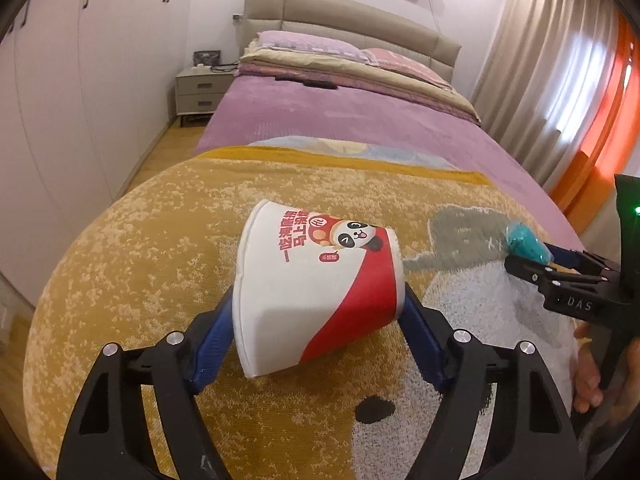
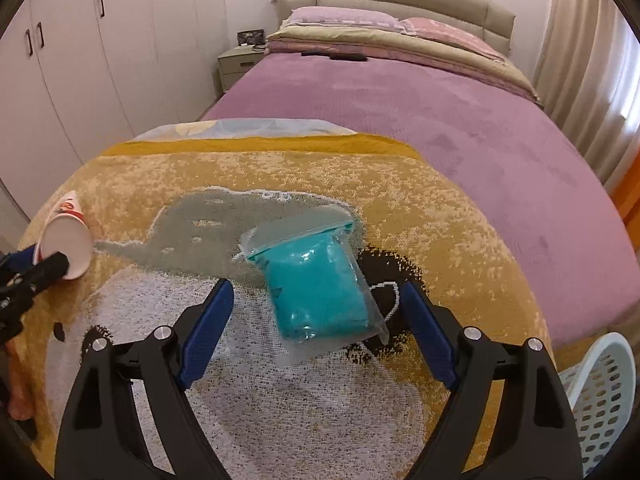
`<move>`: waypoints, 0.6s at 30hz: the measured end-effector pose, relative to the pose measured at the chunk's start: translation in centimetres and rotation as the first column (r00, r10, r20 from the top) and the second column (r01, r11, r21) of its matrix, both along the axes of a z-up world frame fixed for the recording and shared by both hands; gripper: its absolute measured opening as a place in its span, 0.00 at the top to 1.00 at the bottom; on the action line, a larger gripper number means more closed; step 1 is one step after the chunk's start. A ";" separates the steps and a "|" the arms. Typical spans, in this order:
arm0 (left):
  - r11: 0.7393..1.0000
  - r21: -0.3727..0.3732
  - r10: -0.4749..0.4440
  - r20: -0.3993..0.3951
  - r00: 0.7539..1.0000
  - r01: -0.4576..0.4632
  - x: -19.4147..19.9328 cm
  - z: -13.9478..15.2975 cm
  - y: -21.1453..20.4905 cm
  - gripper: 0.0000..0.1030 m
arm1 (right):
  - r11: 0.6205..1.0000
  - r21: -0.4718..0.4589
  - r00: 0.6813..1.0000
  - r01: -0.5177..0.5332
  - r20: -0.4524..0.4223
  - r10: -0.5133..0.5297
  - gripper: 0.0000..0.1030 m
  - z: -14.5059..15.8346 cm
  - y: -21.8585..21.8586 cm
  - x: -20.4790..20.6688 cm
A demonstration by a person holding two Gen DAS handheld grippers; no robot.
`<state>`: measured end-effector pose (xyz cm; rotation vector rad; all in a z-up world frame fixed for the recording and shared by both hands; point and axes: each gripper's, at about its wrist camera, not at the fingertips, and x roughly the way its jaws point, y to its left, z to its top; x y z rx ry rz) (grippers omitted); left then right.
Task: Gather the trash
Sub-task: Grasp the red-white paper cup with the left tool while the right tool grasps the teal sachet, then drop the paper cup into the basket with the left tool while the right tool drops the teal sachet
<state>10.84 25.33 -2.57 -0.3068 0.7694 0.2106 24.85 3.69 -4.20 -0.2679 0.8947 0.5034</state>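
- The left tool straddles a paper cup that lies on its side on the yellow towel at the foot of the bed; the blue fingers sit against both flanks of the cup, one by the white wall and one by the red band, so the tool is clamped on the cup.
- The cup is white and red with a panda print; its narrow base points away toward the pillows.
- The right tool stands apart, its fingers on either side of a clear plastic bag with teal contents; the bag lies flat on the towel's panda pattern, and neither pad touches it.
- In the right wrist view the cup shows at the far left with the left tool's finger at its mouth; a white perforated basket stands just beside the bed at the lower right.
- A hand grips the right tool's handle at the edge of the left wrist view.
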 end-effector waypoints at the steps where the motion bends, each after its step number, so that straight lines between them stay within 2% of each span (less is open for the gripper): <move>1: 1.000 -0.002 0.001 0.004 1.000 -0.001 -0.1 0.0 0.1 0.28 | 1.000 -0.004 1.000 0.000 0.001 0.000 0.33 0.0 0.0 0.0; 7: 1.000 -0.006 0.013 0.040 0.999 -0.013 -0.8 0.2 0.3 0.28 | 1.000 0.000 1.000 -0.009 0.030 0.009 0.64 0.3 -0.1 -0.5; 10: 1.000 0.004 0.009 0.058 0.998 -0.009 -1.1 0.4 0.1 0.28 | 1.000 0.023 0.999 -0.014 0.048 0.013 0.65 0.7 -0.4 -1.1; 13: 1.000 0.024 0.001 0.079 0.997 -0.003 -1.4 0.8 -0.2 0.28 | 0.999 0.047 0.994 -0.016 0.106 0.011 0.65 1.7 -0.9 -2.6; 18: 0.995 0.095 -0.025 0.087 0.996 0.017 -2.2 2.3 -2.4 0.28 | 0.994 0.107 0.992 0.002 0.126 -0.015 0.65 4.2 -3.7 -5.6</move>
